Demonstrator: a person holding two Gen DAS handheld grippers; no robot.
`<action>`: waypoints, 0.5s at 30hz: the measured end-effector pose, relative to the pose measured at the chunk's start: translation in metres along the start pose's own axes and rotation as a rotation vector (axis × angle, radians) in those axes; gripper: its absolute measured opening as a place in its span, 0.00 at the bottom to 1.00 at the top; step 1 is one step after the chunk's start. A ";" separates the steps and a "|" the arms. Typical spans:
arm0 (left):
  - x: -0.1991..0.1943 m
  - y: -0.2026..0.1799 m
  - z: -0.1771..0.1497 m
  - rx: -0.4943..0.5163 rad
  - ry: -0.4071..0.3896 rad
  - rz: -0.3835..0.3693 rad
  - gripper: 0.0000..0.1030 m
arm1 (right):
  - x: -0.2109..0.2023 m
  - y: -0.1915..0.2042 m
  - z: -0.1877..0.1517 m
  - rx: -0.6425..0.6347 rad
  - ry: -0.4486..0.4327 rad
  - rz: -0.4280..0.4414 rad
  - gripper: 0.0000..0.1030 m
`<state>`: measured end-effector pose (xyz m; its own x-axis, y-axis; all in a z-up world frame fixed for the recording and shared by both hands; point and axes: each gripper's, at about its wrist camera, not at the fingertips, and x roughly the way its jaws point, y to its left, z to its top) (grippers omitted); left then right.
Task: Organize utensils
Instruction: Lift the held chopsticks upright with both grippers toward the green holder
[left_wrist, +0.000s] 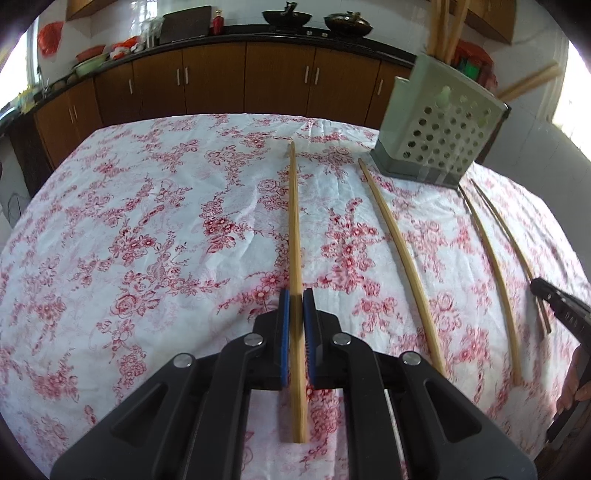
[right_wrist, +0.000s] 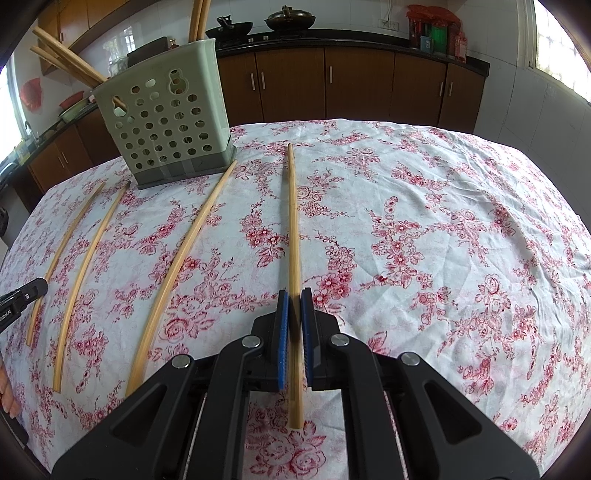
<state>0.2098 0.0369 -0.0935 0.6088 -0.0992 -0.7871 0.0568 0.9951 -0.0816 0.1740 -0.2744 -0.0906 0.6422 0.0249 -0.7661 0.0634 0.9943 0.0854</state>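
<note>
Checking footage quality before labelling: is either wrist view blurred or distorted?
Left wrist view: the utensil holder and the loose chopsticks near it look motion-smeared, and the windows are blown out. Right wrist view: sharper, but the fisheye bows the outer chopsticks.

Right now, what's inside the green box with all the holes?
Wooden chopsticks stick out of the top of the holder, leaning to one side. One shows through a hole. The walls hide their lower ends and anything else at the bottom.
</note>
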 end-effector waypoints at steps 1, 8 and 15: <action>-0.002 -0.001 -0.002 0.010 -0.002 0.004 0.10 | -0.001 -0.001 -0.001 0.002 0.001 0.006 0.08; -0.013 -0.004 0.005 0.036 -0.003 0.004 0.08 | -0.018 -0.007 0.004 0.027 -0.047 0.033 0.07; -0.080 -0.008 0.046 0.045 -0.191 -0.035 0.08 | -0.078 -0.012 0.036 0.046 -0.259 0.047 0.07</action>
<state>0.1973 0.0369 -0.0018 0.7448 -0.1352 -0.6535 0.1133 0.9907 -0.0759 0.1507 -0.2920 -0.0091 0.8187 0.0383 -0.5729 0.0592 0.9868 0.1506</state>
